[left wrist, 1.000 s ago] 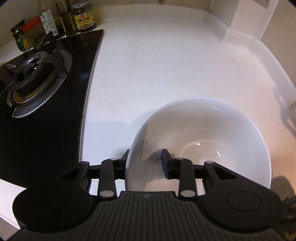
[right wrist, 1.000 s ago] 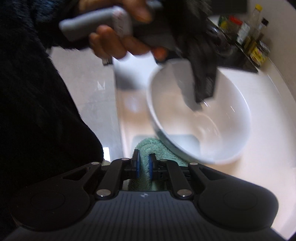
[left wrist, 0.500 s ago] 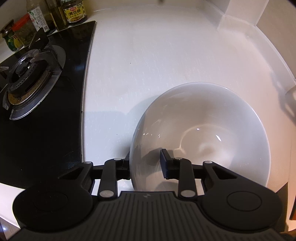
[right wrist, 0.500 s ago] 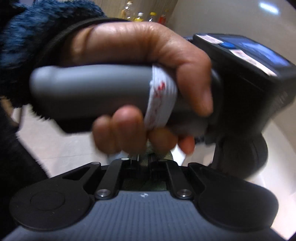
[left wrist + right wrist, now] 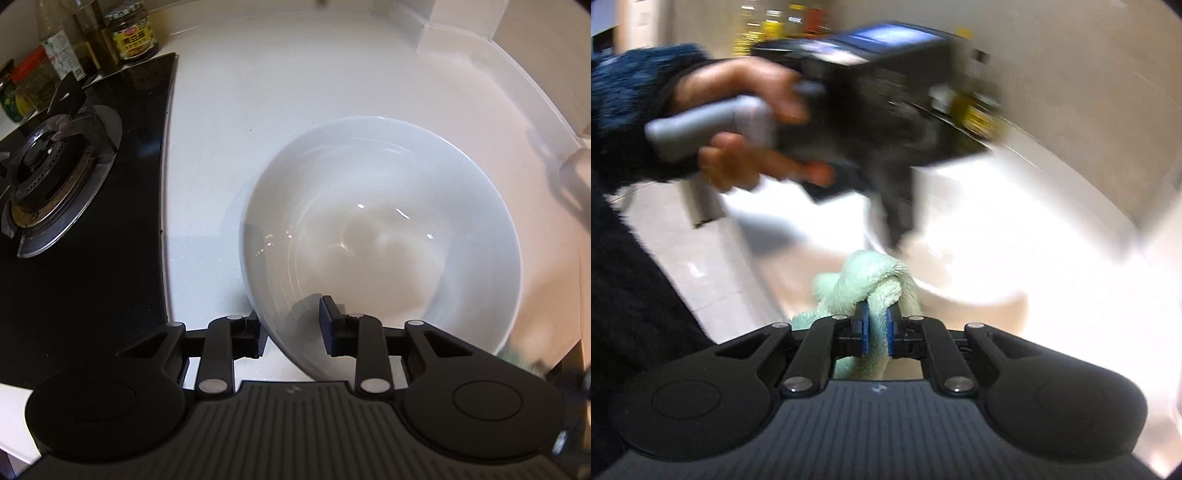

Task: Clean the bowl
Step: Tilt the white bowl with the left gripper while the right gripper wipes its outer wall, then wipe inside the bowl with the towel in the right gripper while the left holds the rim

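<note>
A large white bowl rests tilted on the white counter. My left gripper is shut on the bowl's near rim, one finger outside and one inside. My right gripper is shut on a light green cloth and holds it next to the bowl's rim, which is blurred in the right wrist view. That view also shows the hand holding the left gripper's body above the bowl.
A black gas hob with a burner lies left of the bowl. Jars and bottles stand at the back left. The counter's raised back edge curves round the right side.
The bowl has tilted and shifted a little in my left gripper's hold. My right gripper with the cloth has swung from under the left hand back toward the bowl's rim.
</note>
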Action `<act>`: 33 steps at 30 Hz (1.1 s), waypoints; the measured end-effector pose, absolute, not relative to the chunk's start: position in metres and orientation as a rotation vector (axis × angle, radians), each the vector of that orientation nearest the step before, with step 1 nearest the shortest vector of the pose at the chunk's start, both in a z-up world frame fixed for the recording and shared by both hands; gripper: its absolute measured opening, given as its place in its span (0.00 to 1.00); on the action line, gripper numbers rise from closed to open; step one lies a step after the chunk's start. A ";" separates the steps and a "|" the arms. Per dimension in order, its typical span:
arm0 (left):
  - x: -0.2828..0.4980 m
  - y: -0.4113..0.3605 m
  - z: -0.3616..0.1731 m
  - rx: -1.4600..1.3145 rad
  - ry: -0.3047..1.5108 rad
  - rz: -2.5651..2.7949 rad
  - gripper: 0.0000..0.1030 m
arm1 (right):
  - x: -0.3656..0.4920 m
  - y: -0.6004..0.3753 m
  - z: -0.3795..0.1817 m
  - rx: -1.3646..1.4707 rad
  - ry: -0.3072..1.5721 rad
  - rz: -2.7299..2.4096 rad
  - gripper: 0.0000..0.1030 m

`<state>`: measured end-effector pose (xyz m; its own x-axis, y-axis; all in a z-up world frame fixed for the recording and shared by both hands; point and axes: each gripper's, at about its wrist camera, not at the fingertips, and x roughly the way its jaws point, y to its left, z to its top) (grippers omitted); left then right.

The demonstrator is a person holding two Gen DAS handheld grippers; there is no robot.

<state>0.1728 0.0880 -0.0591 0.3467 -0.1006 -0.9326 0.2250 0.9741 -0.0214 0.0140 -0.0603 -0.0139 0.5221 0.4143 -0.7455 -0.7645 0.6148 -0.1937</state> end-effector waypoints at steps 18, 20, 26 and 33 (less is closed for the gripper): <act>0.173 0.084 -0.061 0.165 1.173 -0.243 0.36 | 0.157 -0.087 -0.025 -0.632 0.763 0.654 0.07; 0.173 0.084 -0.061 0.173 1.168 -0.246 0.36 | 0.170 -0.084 -0.023 -0.653 0.759 0.677 0.07; 0.175 0.081 -0.063 0.193 1.158 -0.266 0.36 | 0.215 -0.068 -0.017 -0.674 0.757 0.770 0.07; 0.178 0.080 -0.064 0.209 1.153 -0.291 0.36 | 0.245 -0.028 -0.007 -0.792 0.700 0.930 0.07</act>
